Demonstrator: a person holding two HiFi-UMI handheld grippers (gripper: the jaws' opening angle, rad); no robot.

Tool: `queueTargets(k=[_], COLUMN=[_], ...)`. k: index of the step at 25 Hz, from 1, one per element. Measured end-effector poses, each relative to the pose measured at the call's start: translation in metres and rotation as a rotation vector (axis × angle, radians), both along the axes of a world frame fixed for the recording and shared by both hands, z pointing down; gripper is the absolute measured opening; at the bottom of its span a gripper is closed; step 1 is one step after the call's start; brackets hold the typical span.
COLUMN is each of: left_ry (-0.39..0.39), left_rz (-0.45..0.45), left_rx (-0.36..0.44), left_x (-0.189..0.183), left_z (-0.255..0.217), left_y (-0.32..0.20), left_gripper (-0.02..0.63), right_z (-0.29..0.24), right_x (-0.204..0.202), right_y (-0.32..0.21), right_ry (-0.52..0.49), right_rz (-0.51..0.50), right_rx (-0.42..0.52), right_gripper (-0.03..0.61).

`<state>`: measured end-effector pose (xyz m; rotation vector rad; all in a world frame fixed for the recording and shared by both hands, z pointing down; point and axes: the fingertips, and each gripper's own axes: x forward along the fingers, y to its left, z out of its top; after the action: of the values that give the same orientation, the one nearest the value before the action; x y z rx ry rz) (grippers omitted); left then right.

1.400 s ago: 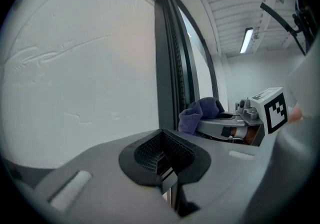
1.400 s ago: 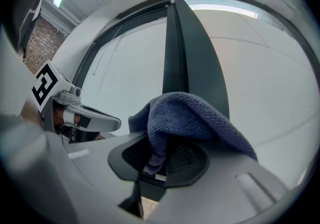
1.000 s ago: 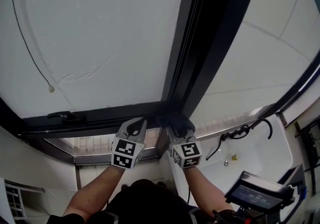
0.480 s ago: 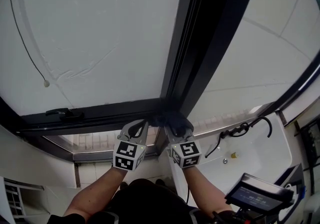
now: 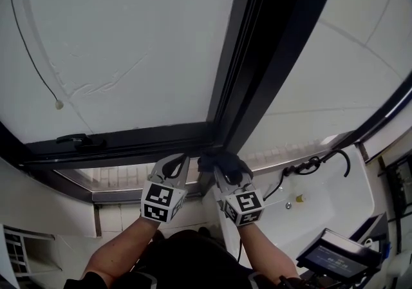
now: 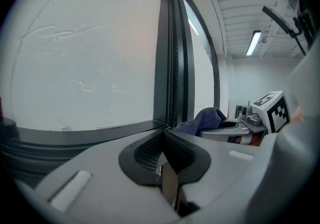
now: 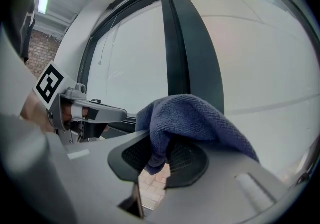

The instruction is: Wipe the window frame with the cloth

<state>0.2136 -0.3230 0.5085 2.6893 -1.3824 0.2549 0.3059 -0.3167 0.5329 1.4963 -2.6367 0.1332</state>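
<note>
1. Right tongs are clamping shut on the cloth. One blue fold is hanging down between the pads and the rest is bunching over the far jaw.
2. Left tongs are sitting closed, pad to pad, and gripping nothing. They are hovering just beside the right pair, below the bottom rail.
3. In the head view the cloth is resting at the corner of the window frame, where the dark upright is meeting the bottom rail. It is looking pressed against that corner, but none of the views is confirming actual contact.
4. Progress, as a judgement: the wipe is under way at the lower corner only. The frame is showing no streaks or cleaned bands, so nothing is telling how much is done. The long upright and the bottom rail running left toward the handle are looking like the remaining work.
5. Views compared:
   - The right gripper view alone is showing the pinch on the cloth; in the head view the bunched cloth is covering those jaw tips.
   - The left gripper view alone is proving its jaws empty, with the cloth showing off to the side.
   - Only the head view is giving the whole layout: the pane, the thin cord hanging across it, and both arms reaching up.
</note>
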Motion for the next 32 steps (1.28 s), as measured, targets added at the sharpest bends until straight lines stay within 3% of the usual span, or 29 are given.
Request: queueTargets(k=[7, 25, 32], left_ry=[0.004, -0.021, -0.067], left_rz=[-0.041, -0.264, -0.26], left_rx=[-0.04, -0.07, -0.093], left_x=[-0.004, -0.023, -0.032], left_z=[0.009, 0.021, 0.027], left_y=[-0.002, -0.007, 0.002], left_gripper=[-0.006, -0.006, -0.006], right_z=[0.004, 0.007, 0.007], right_x=[0.004, -0.019, -0.03], right_y=[-0.016, -0.038, -0.035], right_ry=[0.002, -0.009, -0.022], right_rz=[-0.012, -0.27, -0.305], right_rx=[-0.013, -0.029, -0.026], right_gripper=[0.071, 0.069, 0.069])
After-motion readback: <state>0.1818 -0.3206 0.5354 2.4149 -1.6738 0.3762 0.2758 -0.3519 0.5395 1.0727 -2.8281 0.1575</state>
